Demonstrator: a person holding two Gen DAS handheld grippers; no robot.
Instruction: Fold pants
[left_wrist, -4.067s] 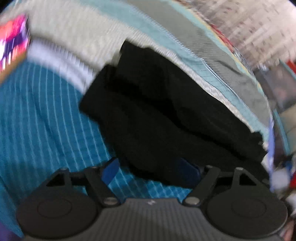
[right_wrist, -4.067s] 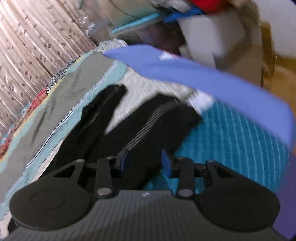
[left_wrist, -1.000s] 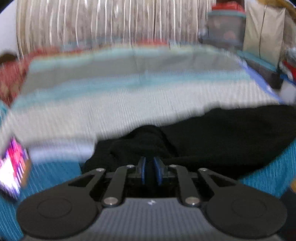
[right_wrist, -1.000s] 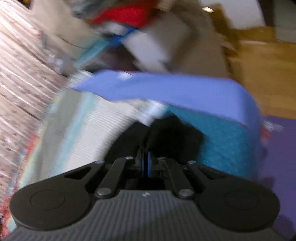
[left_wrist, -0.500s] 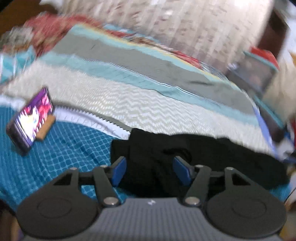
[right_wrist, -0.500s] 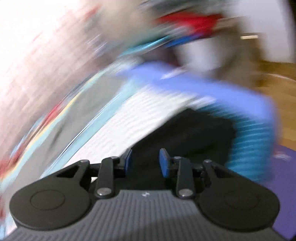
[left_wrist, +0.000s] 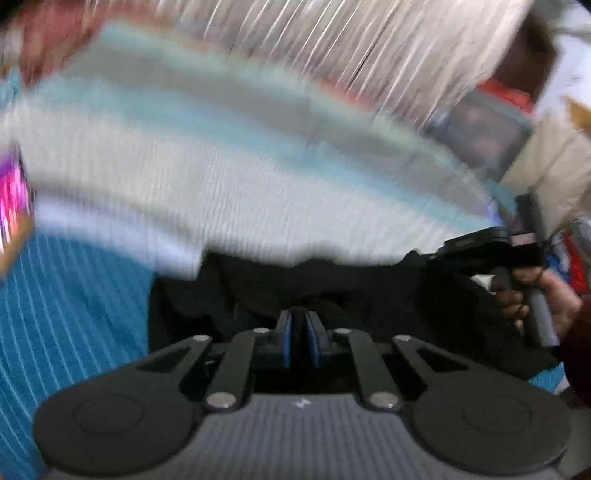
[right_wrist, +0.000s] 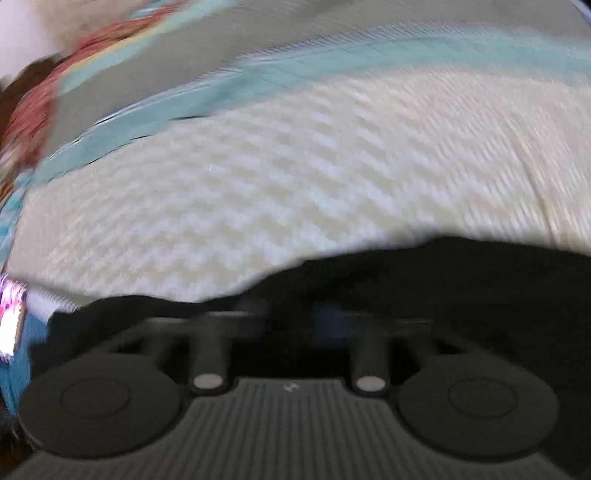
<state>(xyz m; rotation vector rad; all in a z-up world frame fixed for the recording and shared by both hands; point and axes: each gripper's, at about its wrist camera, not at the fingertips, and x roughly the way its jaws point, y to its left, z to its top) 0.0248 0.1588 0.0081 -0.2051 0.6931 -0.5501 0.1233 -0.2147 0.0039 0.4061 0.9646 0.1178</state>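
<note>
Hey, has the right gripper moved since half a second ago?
Yes. The right gripper has swung left along the pants: the phone now shows at the left edge, and the bed's blue corner is gone.

L hand-held gripper (left_wrist: 298, 341) jaws closing, R hand-held gripper (right_wrist: 291, 325) closing too, blurred

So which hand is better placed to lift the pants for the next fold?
Left, probably. The left fingers are closing on a bunch of the black pants. The right fingers, also closing, are too blurred to show any hold.
</note>
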